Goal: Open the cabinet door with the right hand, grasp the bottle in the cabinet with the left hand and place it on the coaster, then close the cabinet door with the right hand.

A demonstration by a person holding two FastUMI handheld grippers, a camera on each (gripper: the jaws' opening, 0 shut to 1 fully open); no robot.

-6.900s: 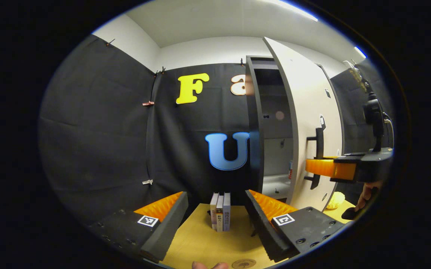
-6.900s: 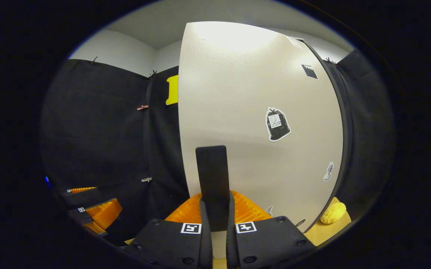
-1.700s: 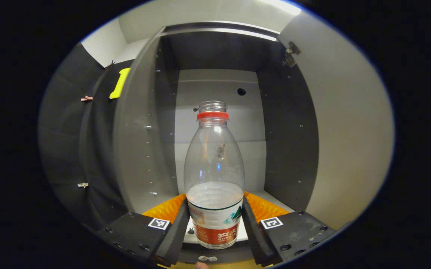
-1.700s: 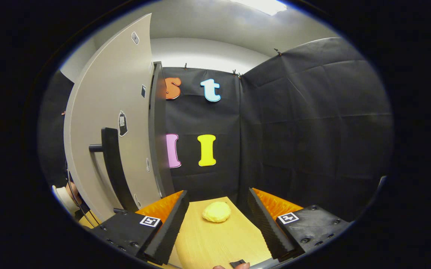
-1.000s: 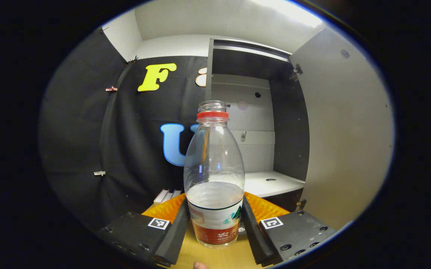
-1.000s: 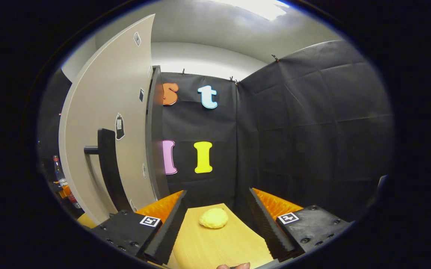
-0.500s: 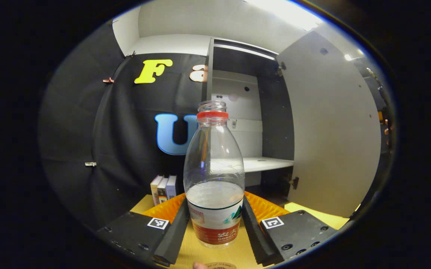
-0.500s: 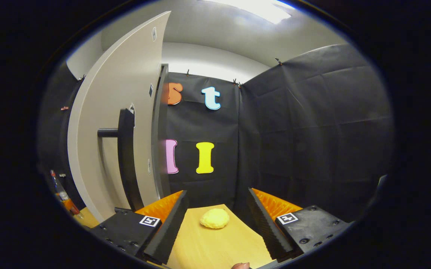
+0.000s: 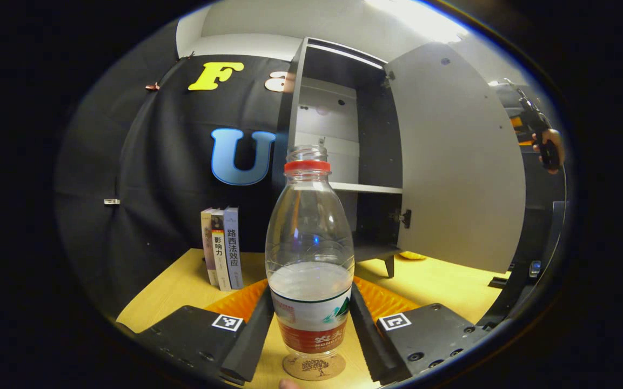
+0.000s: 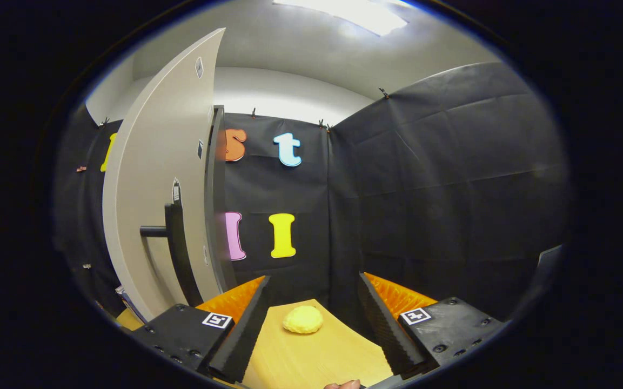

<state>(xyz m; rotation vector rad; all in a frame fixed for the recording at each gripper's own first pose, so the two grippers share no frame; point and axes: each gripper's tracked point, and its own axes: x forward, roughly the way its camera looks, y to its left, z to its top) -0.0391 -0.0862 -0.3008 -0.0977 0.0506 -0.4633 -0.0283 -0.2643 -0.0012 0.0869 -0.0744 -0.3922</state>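
Left gripper [image 9: 311, 324] had both fingers clamped on the bottle [image 9: 310, 254], upright, right over the coaster [image 9: 314, 366]; contact w/ it couldn't be told. Right gripper [image 10: 311, 319] gaped wide, nothing between the fingers, near the cabinet door [image 10: 152, 205], which stood open. Risk, I'd say: letting go off-centre, so the uncapped, part-full bottle tips and spills. Yellow wood table [image 9: 441, 281], books [image 9: 222, 247] at the back, yellow lump [image 10: 302, 319] on the right, black cloth wall.

Clear glossy plastic bottle [image 9: 310, 237]; matt wood table [image 9: 441, 281].
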